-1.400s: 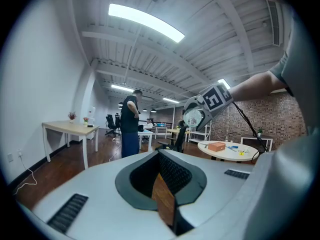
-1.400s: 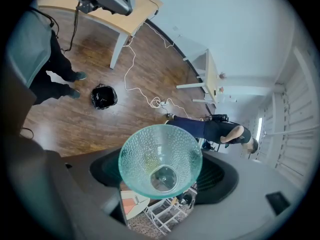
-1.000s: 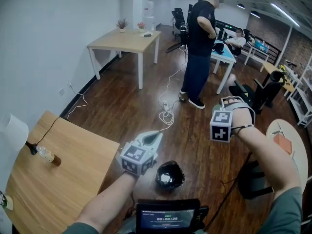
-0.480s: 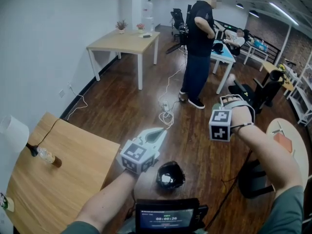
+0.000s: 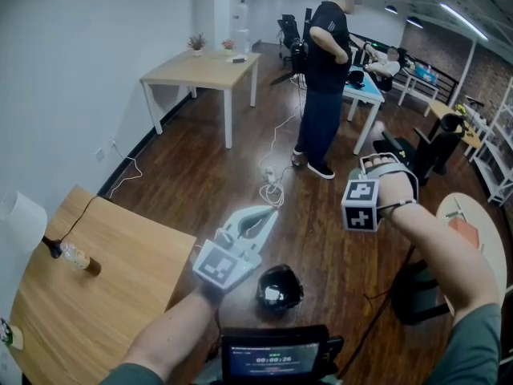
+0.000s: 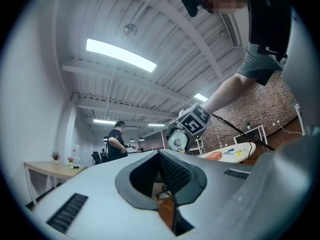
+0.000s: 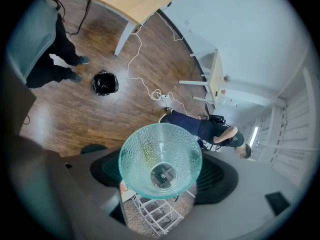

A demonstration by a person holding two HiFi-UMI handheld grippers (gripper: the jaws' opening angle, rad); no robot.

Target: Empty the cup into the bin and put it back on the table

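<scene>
Status: right gripper is clamped on the clear teal dimpled glass cup, pads on opposite sides of its wall, mouth facing the gripper camera. Cup is held up in the air, off to the right and well apart from the black bag-lined bin, which stands on the wood floor just off the right edge of the light wooden table. Cup isn't over the bin. Yellowish smear inside, can't tell if that's contents, so the dump may be done or pending. Left gripper has its jaws together on nothing, parked near the table corner, likely just out of the way.
</scene>
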